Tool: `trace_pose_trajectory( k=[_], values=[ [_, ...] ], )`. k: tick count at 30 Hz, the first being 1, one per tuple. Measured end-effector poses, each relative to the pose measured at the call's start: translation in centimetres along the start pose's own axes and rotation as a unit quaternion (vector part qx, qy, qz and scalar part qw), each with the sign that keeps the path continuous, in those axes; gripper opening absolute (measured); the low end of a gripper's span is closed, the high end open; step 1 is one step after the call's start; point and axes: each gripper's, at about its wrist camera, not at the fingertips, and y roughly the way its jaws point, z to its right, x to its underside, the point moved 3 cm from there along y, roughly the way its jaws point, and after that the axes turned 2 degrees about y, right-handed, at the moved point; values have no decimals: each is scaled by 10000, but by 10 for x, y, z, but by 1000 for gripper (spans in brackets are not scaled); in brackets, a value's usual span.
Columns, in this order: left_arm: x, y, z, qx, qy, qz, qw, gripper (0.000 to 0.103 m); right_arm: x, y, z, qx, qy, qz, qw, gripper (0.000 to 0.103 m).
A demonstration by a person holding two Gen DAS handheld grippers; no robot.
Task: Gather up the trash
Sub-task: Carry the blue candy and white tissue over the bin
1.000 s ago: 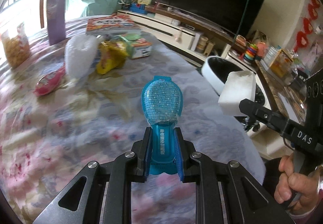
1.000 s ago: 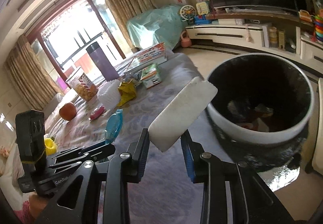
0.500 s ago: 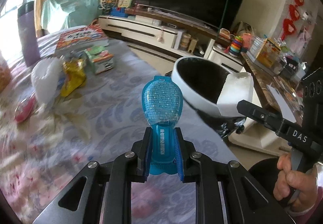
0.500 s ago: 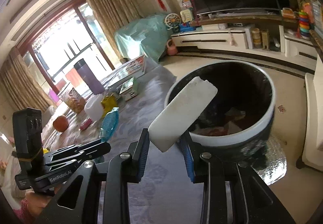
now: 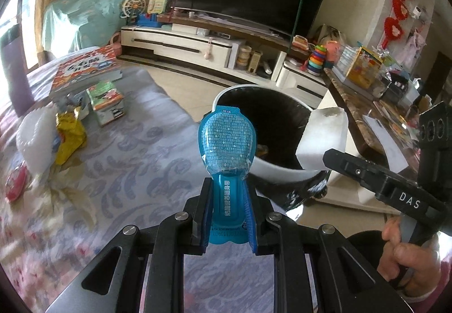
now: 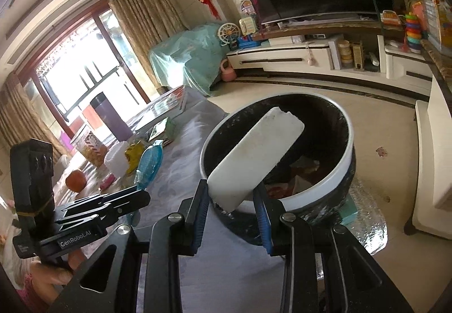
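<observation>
Floral tablecloth beside bin

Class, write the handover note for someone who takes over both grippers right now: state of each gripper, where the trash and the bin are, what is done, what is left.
Left gripper: shut on the blue package, held above the table edge near the bin.
Right gripper: shut on the white foam piece, held over the rim of the trash bin.
The bin stands on the floor beside the cloth-covered table and already holds some trash.
Done: both pieces picked up and brought to the bin.
Left: drop both in, then probably fetch the yellow wrapper and white plastic cup on the table.
</observation>
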Motion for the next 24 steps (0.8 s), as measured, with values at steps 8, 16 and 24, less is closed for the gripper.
trace_pose_trajectory(
  k=[8,16,24],
  values=[
    [-16,15,9,62,88,-16,9999,19,-9,1,15,69,58,3,10000,32],
    [-32,34,16,115,151,-84,9998,19,-17,7,27,141,57,-49,9999,32],
    [-48,53,24,210,338,-167,9991,19,-25,18,35,220,-22,-229,9995,32]
  ],
)
